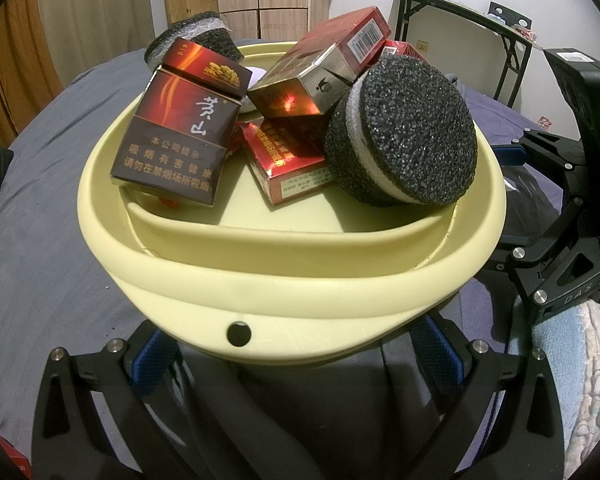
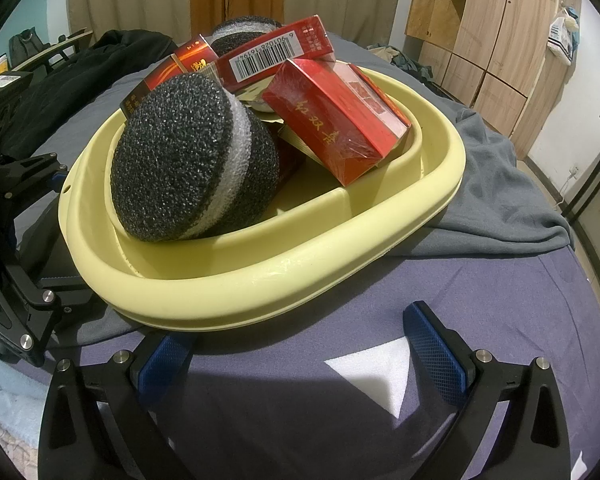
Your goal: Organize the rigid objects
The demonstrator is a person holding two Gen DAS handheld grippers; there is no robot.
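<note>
Cigarette packs and foam discs are piling in the pale yellow basin, which is sitting on the grey bedspread at centre frame. Its long axis is running left to right in your left view. The dark pack is leaning upright, upper left. Your left gripper is spreading wide under the near rim; your right gripper is gaping open, empty.

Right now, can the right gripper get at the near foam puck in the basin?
Probably yes. The right gripper is open and empty just outside the basin rim, and the foam puck sits exposed on top, with only the low rim to clear.
</note>
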